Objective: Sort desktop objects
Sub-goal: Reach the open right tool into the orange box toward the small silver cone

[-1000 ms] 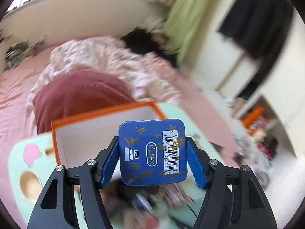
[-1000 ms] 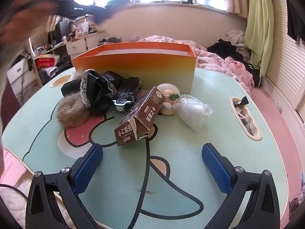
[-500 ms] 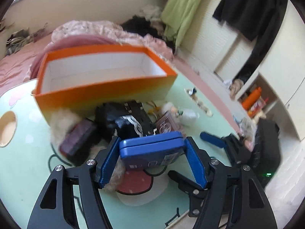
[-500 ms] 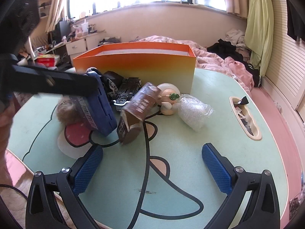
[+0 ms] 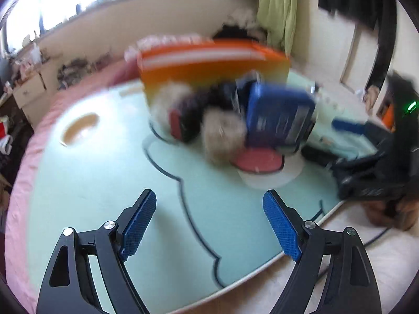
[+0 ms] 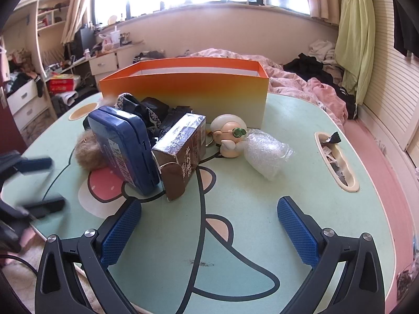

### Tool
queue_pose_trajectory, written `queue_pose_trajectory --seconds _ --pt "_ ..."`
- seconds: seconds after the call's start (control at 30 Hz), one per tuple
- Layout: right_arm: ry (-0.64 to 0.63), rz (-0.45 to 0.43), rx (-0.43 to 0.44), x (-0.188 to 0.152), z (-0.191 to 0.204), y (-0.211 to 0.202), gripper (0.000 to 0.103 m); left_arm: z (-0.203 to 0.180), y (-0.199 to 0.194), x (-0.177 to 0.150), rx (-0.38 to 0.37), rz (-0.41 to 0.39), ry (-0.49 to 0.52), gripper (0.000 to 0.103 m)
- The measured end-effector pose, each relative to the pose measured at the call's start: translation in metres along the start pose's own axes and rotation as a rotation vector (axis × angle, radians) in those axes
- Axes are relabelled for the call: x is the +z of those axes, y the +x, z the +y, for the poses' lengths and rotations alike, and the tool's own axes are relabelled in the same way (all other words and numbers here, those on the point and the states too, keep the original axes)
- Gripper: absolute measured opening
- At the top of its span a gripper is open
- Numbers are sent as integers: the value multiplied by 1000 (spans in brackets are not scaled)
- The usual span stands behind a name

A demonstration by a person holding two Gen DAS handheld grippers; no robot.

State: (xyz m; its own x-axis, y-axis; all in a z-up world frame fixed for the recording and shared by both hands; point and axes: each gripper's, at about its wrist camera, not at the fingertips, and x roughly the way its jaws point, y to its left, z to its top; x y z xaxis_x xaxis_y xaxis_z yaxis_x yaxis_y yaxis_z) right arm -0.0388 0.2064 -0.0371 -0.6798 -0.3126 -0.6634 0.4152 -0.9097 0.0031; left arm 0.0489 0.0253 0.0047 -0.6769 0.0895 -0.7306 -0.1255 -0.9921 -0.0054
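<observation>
A blue tin [image 6: 123,151] leans on its edge against a brown carton [image 6: 180,151] and a fur pompom [image 6: 87,154] on the green table [image 6: 235,235]; it also shows blurred in the left wrist view [image 5: 279,119]. Behind stands an orange box [image 6: 188,91]. My left gripper [image 5: 209,222] is open and empty, back from the pile; it shows blurred at the left of the right wrist view [image 6: 34,183]. My right gripper [image 6: 209,230] is open and empty in front of the carton.
A small bald figurine [image 6: 230,138], a bubble-wrap bundle [image 6: 265,151] and black items [image 6: 157,112] lie by the box. A slot with scraps [image 6: 336,162] is at the table's right. A bed with pink bedding [image 6: 301,86] lies behind.
My left gripper let go of the blue tin, opened and pulled back to the left. The tin now leans against the carton. The right gripper has not moved.
</observation>
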Motion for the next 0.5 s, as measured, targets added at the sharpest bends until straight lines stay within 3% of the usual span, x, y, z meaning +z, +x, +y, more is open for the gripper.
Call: queue_pose_trajectory --seconds 0.03,0.13,0.37,0.5 --pt "-1 -1 -1 0 -1 0 103 -3 4 0 29 -38 2 90" --pt "4 -3 2 -1 -2 0 103 -1 14 2 43 -56 -46 103" --pt "3 -17 6 -2 -3 -3 103 2 17 1 26 -62 -41 103" --pt "24 -107 20 21 -7 -24 103 -4 14 -3 21 -76 -32 103"
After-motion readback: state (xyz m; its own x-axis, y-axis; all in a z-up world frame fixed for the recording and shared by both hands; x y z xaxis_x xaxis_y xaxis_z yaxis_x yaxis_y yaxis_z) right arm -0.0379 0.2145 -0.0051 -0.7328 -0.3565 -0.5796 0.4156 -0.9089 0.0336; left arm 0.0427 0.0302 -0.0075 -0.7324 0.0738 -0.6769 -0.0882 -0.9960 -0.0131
